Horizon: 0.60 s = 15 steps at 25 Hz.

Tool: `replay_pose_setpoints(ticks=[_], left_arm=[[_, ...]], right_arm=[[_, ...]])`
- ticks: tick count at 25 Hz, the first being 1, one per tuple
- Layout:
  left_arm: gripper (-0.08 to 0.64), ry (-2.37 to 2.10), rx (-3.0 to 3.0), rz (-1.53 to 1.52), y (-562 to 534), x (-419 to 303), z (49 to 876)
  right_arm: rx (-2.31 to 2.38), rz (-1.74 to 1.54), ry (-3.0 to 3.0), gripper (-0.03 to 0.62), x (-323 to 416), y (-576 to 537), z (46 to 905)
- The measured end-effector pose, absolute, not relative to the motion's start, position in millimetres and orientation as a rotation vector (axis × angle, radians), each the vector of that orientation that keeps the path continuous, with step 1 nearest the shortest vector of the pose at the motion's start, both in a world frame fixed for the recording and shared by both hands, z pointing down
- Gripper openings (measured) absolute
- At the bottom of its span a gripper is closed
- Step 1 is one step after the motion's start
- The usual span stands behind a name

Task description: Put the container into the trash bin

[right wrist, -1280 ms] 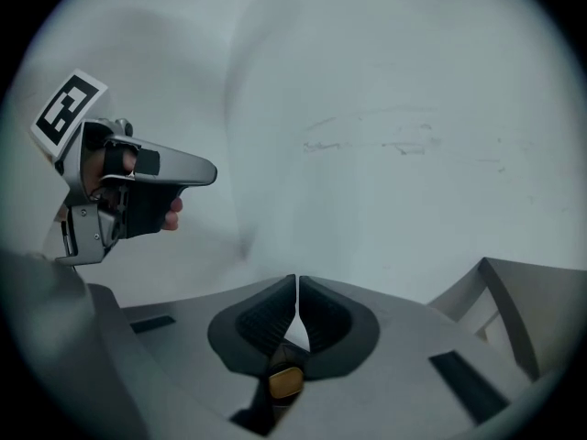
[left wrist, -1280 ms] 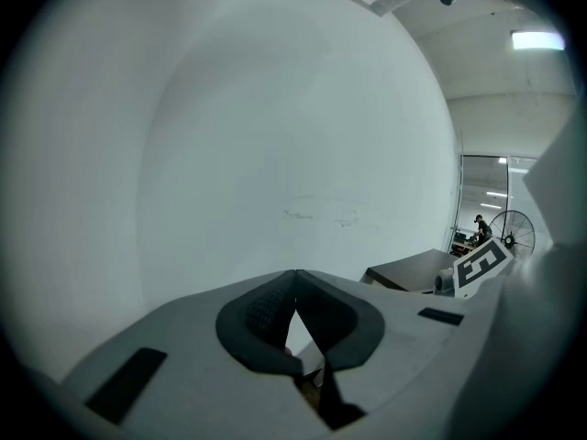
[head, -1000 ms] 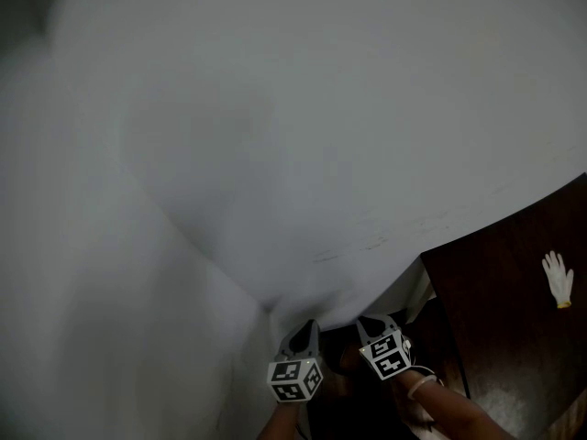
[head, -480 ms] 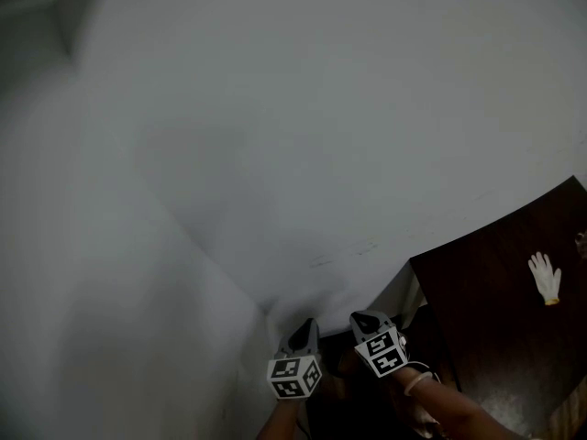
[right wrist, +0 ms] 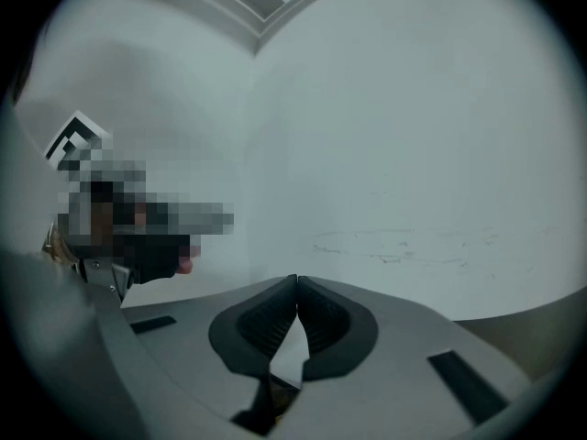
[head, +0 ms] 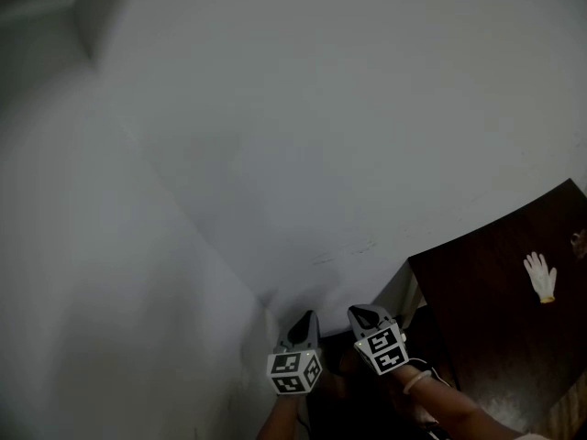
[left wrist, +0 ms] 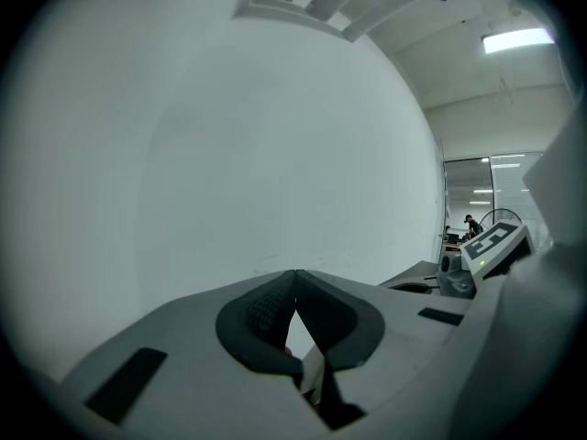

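Note:
No container and no trash bin show in any view. In the head view my left gripper (head: 303, 317) and my right gripper (head: 359, 313) are held side by side at the bottom, pointing up at a white wall corner. The left gripper (left wrist: 294, 272) has its jaws pressed together at the tips with nothing between them. The right gripper (right wrist: 296, 280) is likewise shut and empty. A person's arm with a wrist band (head: 420, 382) holds the right one.
White walls (head: 321, 136) fill most of the head view and meet in a corner above the grippers. A dark brown table (head: 495, 328) stands at the lower right with a white glove (head: 539, 276) on it. Ceiling panels and a lamp (left wrist: 518, 39) show in the left gripper view.
Both grippers have drifted slightly upward in the head view. The view has shifted, so the table and the glove sit a little further left and higher.

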<state>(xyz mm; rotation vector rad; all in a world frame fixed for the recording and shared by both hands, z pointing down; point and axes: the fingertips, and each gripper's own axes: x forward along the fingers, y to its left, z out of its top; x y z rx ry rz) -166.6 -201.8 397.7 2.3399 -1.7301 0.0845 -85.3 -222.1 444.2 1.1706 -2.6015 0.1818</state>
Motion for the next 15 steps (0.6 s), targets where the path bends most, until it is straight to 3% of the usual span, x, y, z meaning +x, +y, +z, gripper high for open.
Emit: replay_pose_setpoints(ticks=[15], left_arm=[[0.02, -1.775, 2.378, -0.02, -179, -164, 339]], right_arm=[[1.28, 0.145, -2.718, 0.008, -75, -202, 377]])
